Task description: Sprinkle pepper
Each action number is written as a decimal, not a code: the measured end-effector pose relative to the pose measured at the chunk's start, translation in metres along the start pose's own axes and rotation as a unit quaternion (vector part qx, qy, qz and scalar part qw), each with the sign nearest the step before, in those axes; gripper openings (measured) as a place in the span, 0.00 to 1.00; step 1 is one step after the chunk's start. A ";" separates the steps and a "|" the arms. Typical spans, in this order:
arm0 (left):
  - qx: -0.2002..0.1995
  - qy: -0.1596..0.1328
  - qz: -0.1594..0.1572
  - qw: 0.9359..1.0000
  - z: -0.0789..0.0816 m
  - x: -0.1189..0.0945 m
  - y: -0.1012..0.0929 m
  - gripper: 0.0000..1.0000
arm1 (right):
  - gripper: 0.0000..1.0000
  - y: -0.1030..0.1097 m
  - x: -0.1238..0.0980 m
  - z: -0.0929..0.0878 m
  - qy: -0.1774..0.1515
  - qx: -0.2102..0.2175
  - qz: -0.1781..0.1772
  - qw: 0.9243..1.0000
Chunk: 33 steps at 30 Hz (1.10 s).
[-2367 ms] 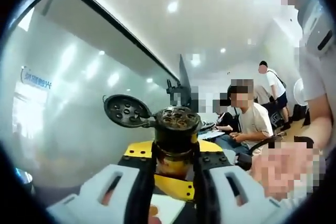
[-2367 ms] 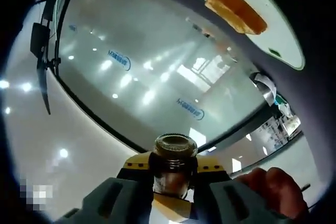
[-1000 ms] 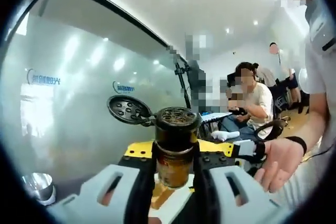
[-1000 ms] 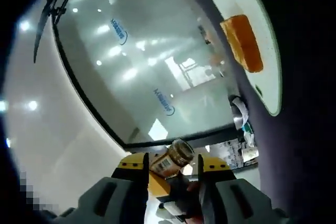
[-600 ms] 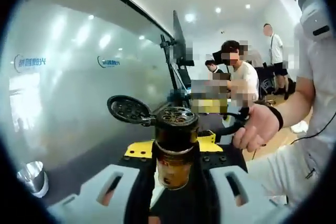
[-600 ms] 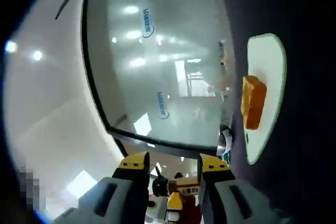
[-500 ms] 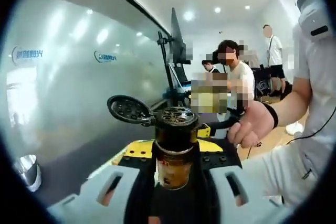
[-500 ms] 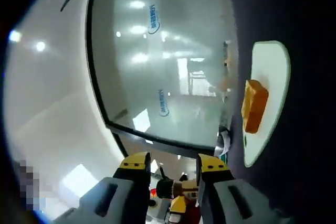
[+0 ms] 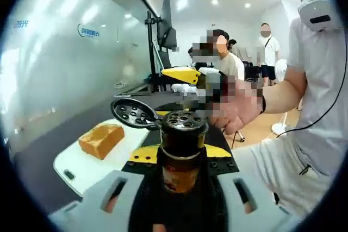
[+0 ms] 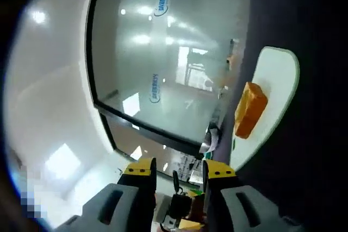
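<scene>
The left hand-held gripper (image 9: 181, 188) clamps the pepper jar (image 9: 181, 150) upright, its flip lid (image 9: 133, 113) open; the right hand-held gripper (image 10: 176, 188) stands parted, holding nothing; to season well, the jar should tip over the bread (image 9: 101, 140) on the white board (image 9: 87, 164), then shake gently.

Left gripper (image 9: 179, 180) — jaws closed on the pepper jar (image 9: 181, 150), gripping its body low, the jar upright between them, flip lid swung open to the left.

Right gripper (image 10: 176, 186) — jaws parted, nothing clamped between them; its view is strongly rolled. Seen in the left gripper view as a yellow gripper held out far ahead.

Person's hand (image 9: 239, 110) — forearm extended from the right, wristband on.
</scene>
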<state>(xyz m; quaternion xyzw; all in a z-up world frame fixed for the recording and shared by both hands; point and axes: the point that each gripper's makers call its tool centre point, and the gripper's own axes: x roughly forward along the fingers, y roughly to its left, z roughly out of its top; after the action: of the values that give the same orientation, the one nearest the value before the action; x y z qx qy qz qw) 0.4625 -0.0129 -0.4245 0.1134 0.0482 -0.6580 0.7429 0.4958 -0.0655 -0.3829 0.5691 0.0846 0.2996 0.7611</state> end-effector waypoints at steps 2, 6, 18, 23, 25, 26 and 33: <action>-0.015 -0.019 -0.014 1.000 0.004 -0.001 -0.001 0.17 | 0.27 -0.001 0.001 -0.005 0.014 -0.010 -0.006 1.000; -0.008 -0.018 -0.023 1.000 0.000 -0.003 0.000 0.17 | 0.27 0.005 0.008 -0.017 0.066 -0.053 0.006 0.996; -0.013 -0.019 -0.060 0.998 0.003 0.003 -0.005 0.18 | 0.13 -0.016 0.027 -0.014 0.159 -0.065 -0.036 0.984; -0.012 -0.019 -0.065 0.998 0.004 0.006 -0.007 0.18 | 0.10 -0.008 0.036 -0.033 0.205 -0.018 -0.008 0.979; -0.012 -0.019 -0.064 0.998 0.004 0.006 -0.007 0.18 | 0.09 -0.006 0.041 -0.032 0.198 0.002 0.004 0.980; -0.013 -0.019 -0.062 0.998 0.004 0.007 -0.007 0.18 | 0.09 -0.003 0.042 -0.032 0.200 0.031 0.016 0.979; -0.008 -0.019 -0.062 0.998 0.005 0.009 -0.008 0.18 | 0.09 0.001 0.049 -0.035 0.219 0.085 0.044 0.971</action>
<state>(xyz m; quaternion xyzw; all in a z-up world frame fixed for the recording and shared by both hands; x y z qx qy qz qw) 0.4552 -0.0237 -0.4227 0.0919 0.0464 -0.7042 0.7025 0.5186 -0.0095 -0.3838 0.5551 0.2494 0.4418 0.6591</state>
